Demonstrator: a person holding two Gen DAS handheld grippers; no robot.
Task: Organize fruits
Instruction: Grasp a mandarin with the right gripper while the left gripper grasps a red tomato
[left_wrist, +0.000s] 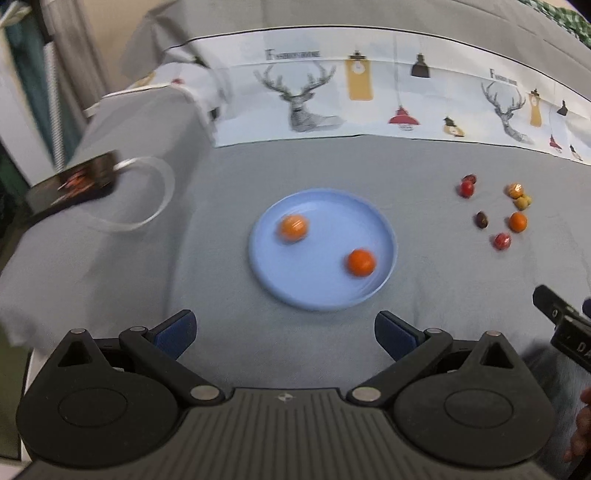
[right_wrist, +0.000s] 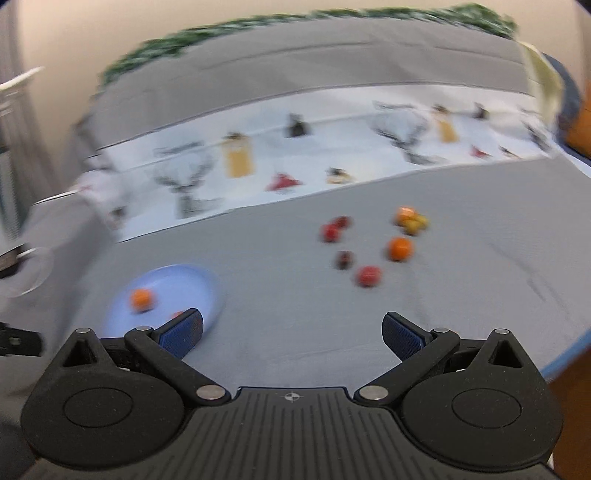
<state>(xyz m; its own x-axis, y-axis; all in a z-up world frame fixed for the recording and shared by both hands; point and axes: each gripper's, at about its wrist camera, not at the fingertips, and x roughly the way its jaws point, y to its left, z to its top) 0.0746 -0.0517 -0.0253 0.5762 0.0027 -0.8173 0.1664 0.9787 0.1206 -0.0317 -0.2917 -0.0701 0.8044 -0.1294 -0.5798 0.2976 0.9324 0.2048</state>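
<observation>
Fruit sorting: two oranges on blue plate (left_wrist: 384, 236), five-odd loose at right.
Both grippers (left_wrist: 284, 334) (right_wrist: 291, 334) wide open, empty; next, loose orange (right_wrist: 399, 248), centred between pads.

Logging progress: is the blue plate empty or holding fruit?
Holding fruit: the blue plate has two orange fruits on it; the others lie on the cloth.

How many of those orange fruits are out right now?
3, maybe more. Two sit on the blue plate: one far-left, one near-right. A third orange fruit lies on the grey cloth among the loose fruits. An orange-yellow piece behind it is too blurred to tell.
</observation>
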